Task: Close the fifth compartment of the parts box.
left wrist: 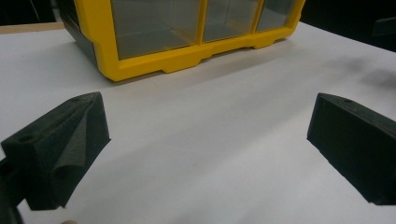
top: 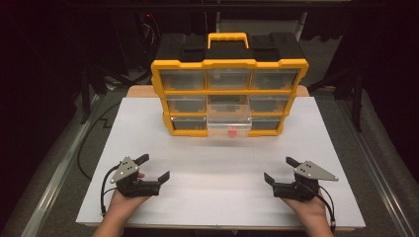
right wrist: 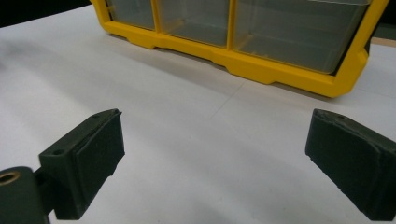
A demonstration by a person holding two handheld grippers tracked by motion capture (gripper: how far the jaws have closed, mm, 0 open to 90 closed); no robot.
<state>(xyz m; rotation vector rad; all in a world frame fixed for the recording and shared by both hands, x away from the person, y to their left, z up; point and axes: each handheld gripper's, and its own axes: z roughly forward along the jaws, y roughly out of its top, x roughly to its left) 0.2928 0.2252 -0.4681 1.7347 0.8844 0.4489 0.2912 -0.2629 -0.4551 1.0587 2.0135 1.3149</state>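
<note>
A yellow and black organizer case [top: 229, 94] with clear drawers stands upright at the back middle of the white table [top: 217, 197]. Its bottom middle drawer [top: 229, 127] is pulled out, and a small red thing [top: 231, 132] lies inside it. My left gripper [top: 152, 167] rests on the table at the near left, open and empty. My right gripper [top: 280, 169] rests at the near right, also open and empty. The case's yellow frame [left wrist: 187, 56] fills the top of the left gripper view. That frame [right wrist: 280, 70] also runs across the top of the right gripper view.
The white tabletop lies bare between the grippers and the case. A dark floor with metal rails [top: 64, 163] flanks the table on both sides. A black cable [top: 94, 133] runs along the left edge.
</note>
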